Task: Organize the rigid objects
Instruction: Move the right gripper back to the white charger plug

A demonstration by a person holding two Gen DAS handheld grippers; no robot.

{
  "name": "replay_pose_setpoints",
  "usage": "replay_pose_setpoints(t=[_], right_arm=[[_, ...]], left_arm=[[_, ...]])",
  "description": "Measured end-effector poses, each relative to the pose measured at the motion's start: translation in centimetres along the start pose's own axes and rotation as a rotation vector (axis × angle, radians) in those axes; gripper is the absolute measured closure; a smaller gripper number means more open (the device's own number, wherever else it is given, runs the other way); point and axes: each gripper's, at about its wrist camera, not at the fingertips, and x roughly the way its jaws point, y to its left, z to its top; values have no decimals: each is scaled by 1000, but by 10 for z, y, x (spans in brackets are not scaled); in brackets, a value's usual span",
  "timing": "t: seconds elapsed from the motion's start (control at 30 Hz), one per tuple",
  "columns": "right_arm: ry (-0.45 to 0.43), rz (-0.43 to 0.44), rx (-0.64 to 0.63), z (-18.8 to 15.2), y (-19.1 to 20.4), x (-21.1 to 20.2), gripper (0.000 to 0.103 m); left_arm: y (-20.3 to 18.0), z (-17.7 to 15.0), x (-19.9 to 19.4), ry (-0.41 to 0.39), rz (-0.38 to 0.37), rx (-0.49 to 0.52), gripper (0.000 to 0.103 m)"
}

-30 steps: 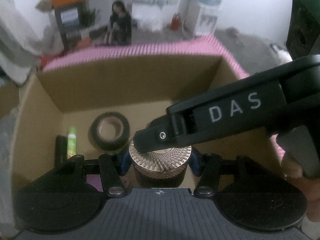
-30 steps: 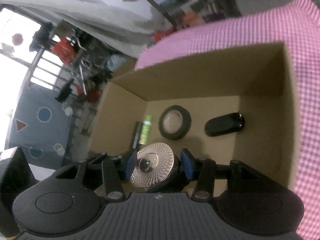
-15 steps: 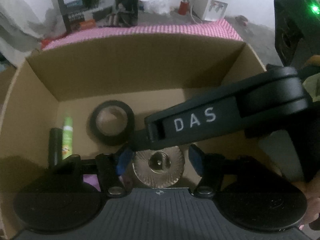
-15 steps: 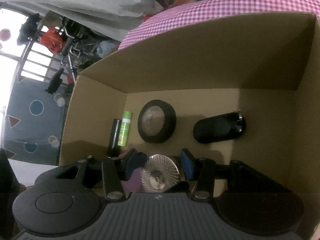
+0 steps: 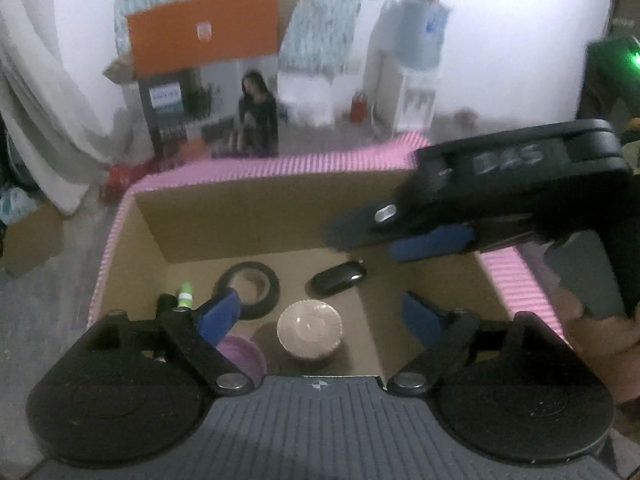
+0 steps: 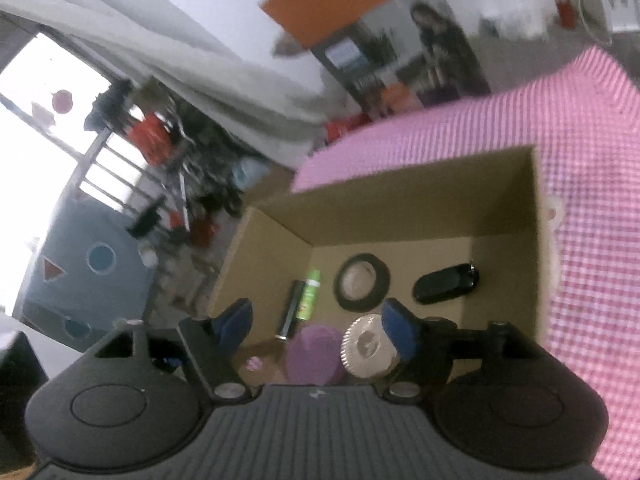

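Both grippers hung above the cardboard box, pointing down into it. The left gripper had its jaws spread wide and empty; the right gripper was likewise wide and empty. The ribbed metal lid lay on the box floor beside the purple disc.

Lived-in home room; curtain, water dispenser, checkered tablecloth

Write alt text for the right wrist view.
The open right gripper hangs above a cardboard box holding a ridged metallic jar, purple lid, tape roll, black fob and green tube. Pink checked cloth surrounds it.
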Motion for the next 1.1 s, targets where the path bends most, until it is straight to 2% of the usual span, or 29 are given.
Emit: replay_pose_setpoints(t=[0.03, 0.17, 0.2, 0.33, 0.4, 0.5, 0.57, 0.73, 0.9, 1.0, 1.1], right_arm=[[-20, -1, -6, -3, 2, -11, 24], [-133, -30, -79, -27, 23, -56, 1], [-166, -49, -108, -35, 29, -68, 0], [-233, -149, -241, -71, 54, -92, 0], [-230, -223, -328, -91, 67, -91, 0], [-216, -346, -481, -122, 83, -80, 0], [-198, -407, -581, -142, 94, -67, 0], [-146, -418, -583, -166, 99, -44, 0], [-190, -527, -612, -174, 102, -35, 0], [-209, -506, -617, -177, 102, -39, 0], [-209, -377, -559, -173, 93, -46, 0]], left_arm=[[0, -6, -10, -23, -11, -6, 13], [-2, -32, -50, -119, -57, -32, 9], [-1, -39, -57, -133, -63, -36, 9], [-2, -68, -76, -144, -59, -39, 7], [-1, -85, -76, -124, -61, -50, 3], [5, -110, -70, -59, -79, -79, 3], [12, -126, -68, -46, -96, -114, 3], [26, -150, -67, -58, -104, -155, 0], [44, -152, -60, -38, -161, -219, 0], [56, -157, -58, -74, -222, -264, 0], [61, -160, -56, -104, -239, -275, 0]])
